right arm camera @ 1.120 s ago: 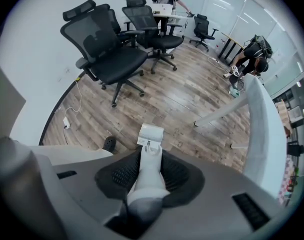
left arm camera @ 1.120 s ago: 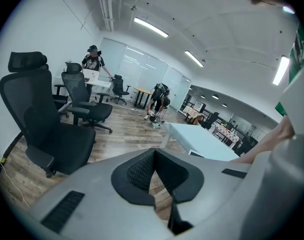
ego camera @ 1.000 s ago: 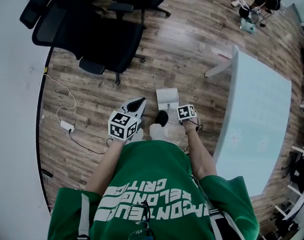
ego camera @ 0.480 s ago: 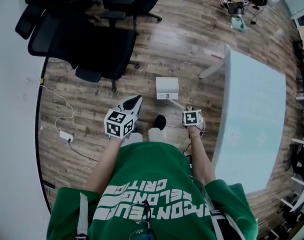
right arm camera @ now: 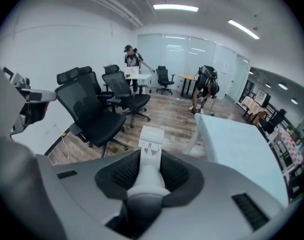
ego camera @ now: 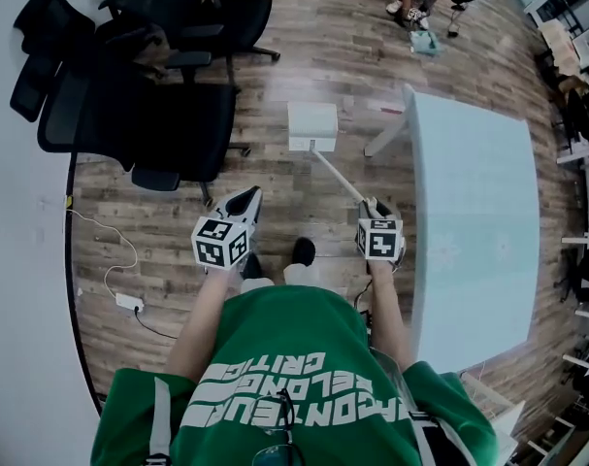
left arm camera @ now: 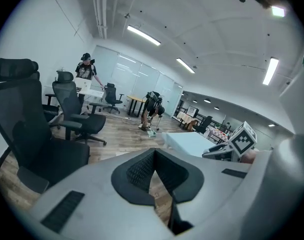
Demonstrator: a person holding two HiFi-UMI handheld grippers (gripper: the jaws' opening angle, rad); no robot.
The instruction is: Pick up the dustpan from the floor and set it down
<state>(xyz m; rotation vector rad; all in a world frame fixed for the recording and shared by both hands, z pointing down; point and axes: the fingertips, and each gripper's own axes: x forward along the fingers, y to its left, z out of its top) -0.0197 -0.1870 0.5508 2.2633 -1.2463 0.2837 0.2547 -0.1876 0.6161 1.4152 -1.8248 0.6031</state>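
Head view with both gripper views. The right claw (ego camera: 373, 206) was closed on the white handle (ego camera: 338, 175) of the dustpan (ego camera: 311, 125). In the right gripper view the handle (right arm camera: 150, 171) filled the gap between the two black pads (right arm camera: 116, 176), which pressed on it from either side. The dustpan's pan (right arm camera: 152, 134) stood out beyond the claw tips.

In the head view the handle ran slantwise from the right claw up to the pan. The pan lay over the wooden floor (ego camera: 275, 178), between the black office chairs (ego camera: 168, 115) and the leg (ego camera: 381, 140) at the far left corner of the pale blue counter (ego camera: 469, 192). Whether the pan touched the floor could not be told.

The left claw (ego camera: 248, 199) was held apart from the dustpan, over the floor near the closest chair's base. In the left gripper view its jaws met at the tips and held nothing, and only floor showed through the wedge below the left claw (left arm camera: 153, 153).

Each claw carried a marker cube, left (ego camera: 221, 243) and right (ego camera: 379, 241). The right claw was just beside the counter's left edge. A dark shoe (ego camera: 302, 251) of the person showed on the floor between the two claws. A white cable (ego camera: 105, 260) with an adapter (ego camera: 129, 302) lay by the floor's left edge along the wall. Two other persons (right arm camera: 208, 91) were at the far end of the room.
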